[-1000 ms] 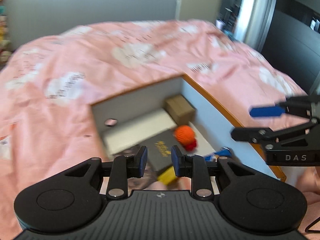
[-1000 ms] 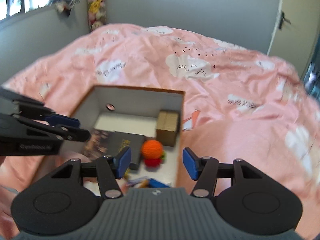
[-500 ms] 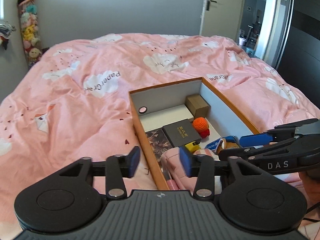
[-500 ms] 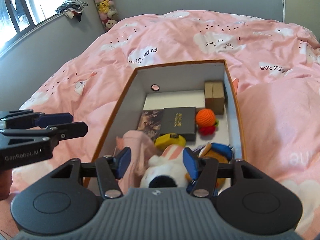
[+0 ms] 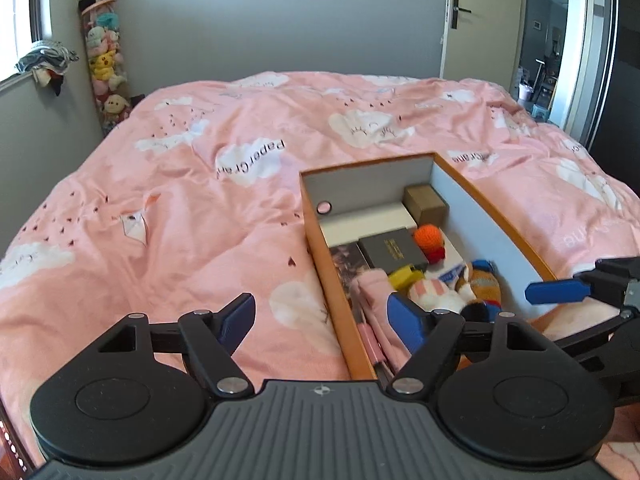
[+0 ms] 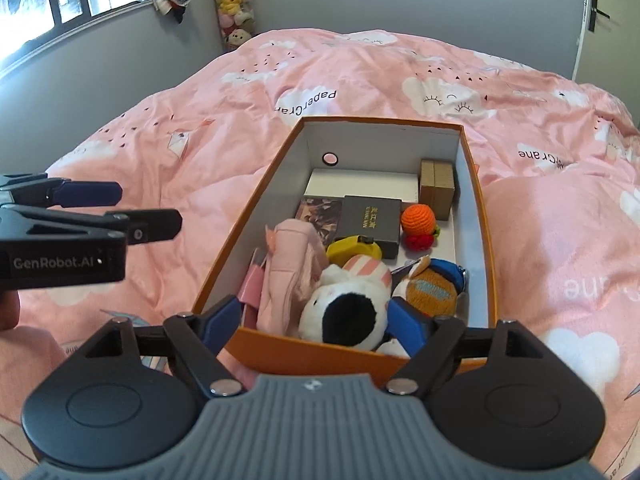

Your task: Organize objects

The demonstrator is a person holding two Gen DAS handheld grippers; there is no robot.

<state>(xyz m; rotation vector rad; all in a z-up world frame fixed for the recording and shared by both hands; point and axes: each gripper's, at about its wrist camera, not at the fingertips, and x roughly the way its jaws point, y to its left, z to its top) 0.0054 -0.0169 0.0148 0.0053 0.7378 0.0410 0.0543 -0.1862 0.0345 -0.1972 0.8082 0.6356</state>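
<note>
An orange cardboard box (image 6: 486,240) with white inner walls lies on the pink bed; it also shows in the left wrist view (image 5: 320,256). It holds a white plush (image 6: 344,308), a pink pouch (image 6: 286,268), a yellow tape measure (image 6: 352,250), a dark box (image 6: 370,220), an orange crocheted ball (image 6: 418,219), a brown carton (image 6: 437,188) and an orange-and-blue plush (image 6: 434,286). My right gripper (image 6: 314,322) is open and empty at the box's near end. My left gripper (image 5: 320,320) is open and empty over the box's left wall.
The pink cloud-print duvet (image 5: 180,200) covers the whole bed around the box. Grey walls, a window at the left, a hanging column of plush toys (image 5: 102,52) and a door (image 5: 460,20) lie beyond the bed.
Both grippers have pulled back from the box and away from it, so more of the bed and room shows. Both have opened wider. Nothing in the box has moved.
</note>
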